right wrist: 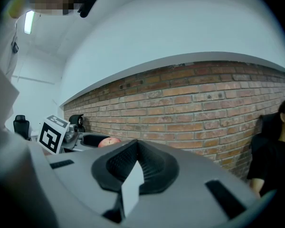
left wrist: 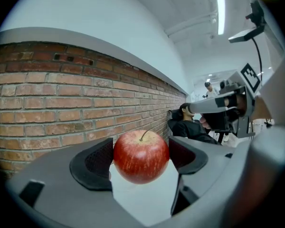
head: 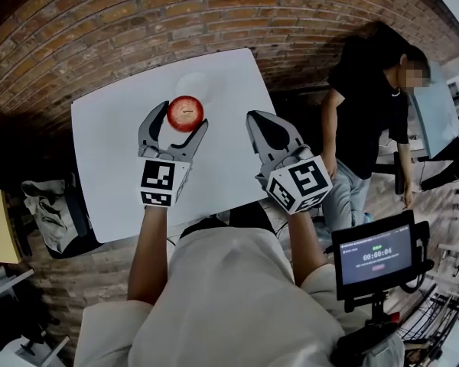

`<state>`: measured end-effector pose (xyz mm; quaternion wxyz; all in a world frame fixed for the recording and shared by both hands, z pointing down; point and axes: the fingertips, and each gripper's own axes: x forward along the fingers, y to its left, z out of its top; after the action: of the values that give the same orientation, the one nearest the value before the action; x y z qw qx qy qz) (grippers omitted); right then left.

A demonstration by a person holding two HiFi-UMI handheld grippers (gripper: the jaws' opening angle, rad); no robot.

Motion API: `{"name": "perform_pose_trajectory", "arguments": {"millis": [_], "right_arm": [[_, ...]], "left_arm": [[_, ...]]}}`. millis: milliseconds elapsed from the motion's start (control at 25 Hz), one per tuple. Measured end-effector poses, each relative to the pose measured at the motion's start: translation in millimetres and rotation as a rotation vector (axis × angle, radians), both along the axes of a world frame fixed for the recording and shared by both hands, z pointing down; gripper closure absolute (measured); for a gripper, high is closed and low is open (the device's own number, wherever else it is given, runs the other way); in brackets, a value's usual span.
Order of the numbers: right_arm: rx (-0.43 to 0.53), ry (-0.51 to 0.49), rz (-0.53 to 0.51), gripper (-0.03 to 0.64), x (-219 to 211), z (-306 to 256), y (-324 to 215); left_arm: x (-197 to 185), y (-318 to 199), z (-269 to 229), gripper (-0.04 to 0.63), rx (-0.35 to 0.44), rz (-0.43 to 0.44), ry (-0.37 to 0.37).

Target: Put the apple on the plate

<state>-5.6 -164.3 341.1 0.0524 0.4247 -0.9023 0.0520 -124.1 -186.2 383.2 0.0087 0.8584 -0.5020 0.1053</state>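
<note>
Your left tongs (head: pixel 180 121) are clamped on the red apple (head: pixel 185 113), one jaw against each side, holding it at the near edge of the white plate (head: pixel 193 77) on the far part of the white worktop (head: pixel 107 167). You cannot tell whether the apple touches the plate. Your right tongs (head: pixel 257 122) are closed on nothing, beside the left pair over the worktop's right part.

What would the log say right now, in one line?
left gripper: shut on apple | right gripper: shut, empty | plate: bare
</note>
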Motion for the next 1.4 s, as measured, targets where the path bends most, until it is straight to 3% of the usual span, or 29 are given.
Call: {"name": "perform_pose_trajectory", "arguments": {"millis": [1400], "right_arm": [[-0.266, 0.015, -0.014, 0.614, 24, 110, -121]], "left_arm": [[7, -161, 152, 0.222, -0.228, -0.056, -0.033]]}}
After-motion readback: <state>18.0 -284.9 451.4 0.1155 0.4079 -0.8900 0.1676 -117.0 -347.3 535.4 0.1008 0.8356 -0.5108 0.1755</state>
